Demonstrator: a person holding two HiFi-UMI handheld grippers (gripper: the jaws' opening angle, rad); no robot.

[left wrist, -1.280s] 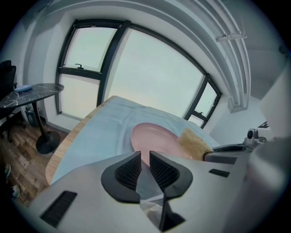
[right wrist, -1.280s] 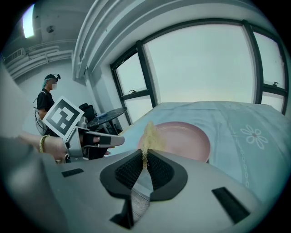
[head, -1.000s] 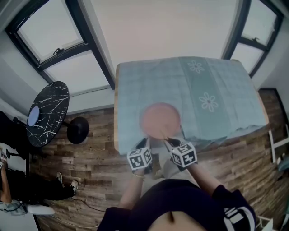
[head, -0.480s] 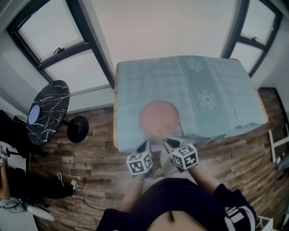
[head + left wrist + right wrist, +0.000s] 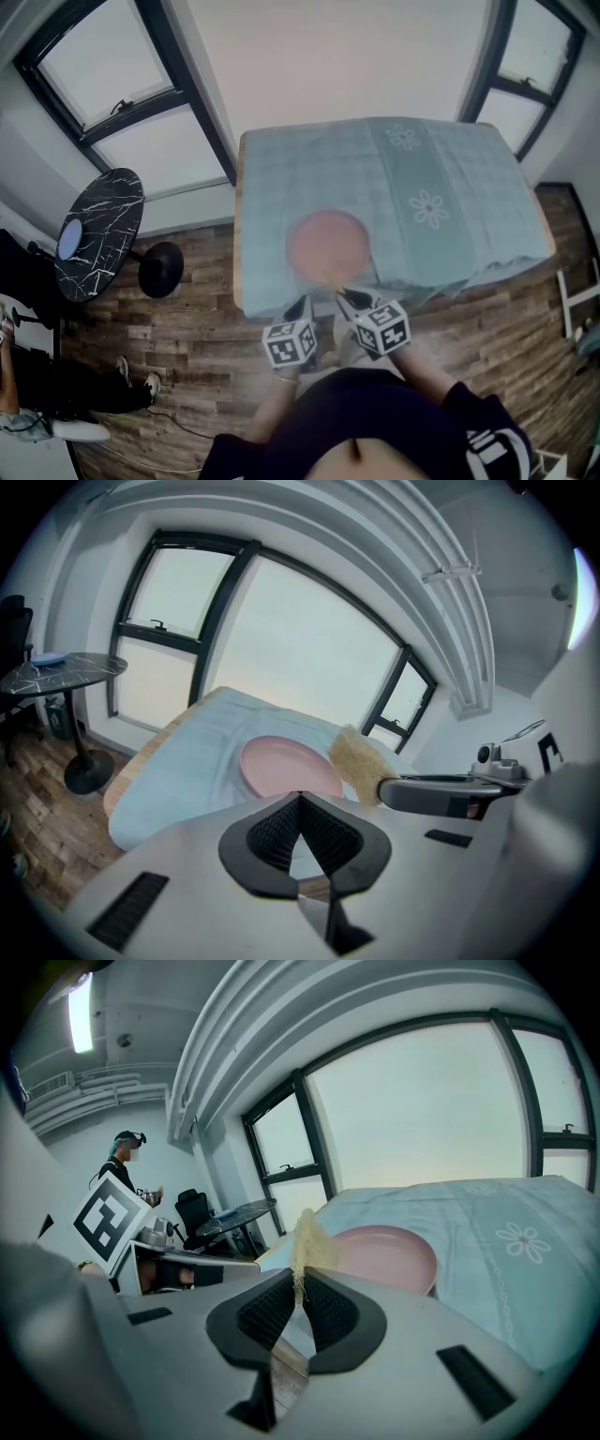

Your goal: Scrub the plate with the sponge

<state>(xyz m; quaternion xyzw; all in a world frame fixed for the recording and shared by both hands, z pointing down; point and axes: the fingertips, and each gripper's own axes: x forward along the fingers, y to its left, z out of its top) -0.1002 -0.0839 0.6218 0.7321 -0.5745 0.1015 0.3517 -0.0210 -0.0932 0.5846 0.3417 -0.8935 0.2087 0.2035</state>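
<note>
Drawn back from the plate (image 5: 328, 242) (both angled downward), left gripper (image 5: 299, 799) has jaws pressed together, right gripper (image 5: 299, 1283) pinches the sponge (image 5: 307, 1239).

The plate (image 5: 328, 242) is pink, the sponge (image 5: 307, 1237) tan, the tablecloth (image 5: 469, 169) pale blue with flowers.

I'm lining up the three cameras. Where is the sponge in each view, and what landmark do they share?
Head view: sponge, small tan sliver at the near rim of the pink plate, just below centre.
Left gripper view: sponge right of centre, at the plate's right edge.
Right gripper view: sponge at centre, pinched upright in the right claw.
Shared landmark: the pink plate.
</note>
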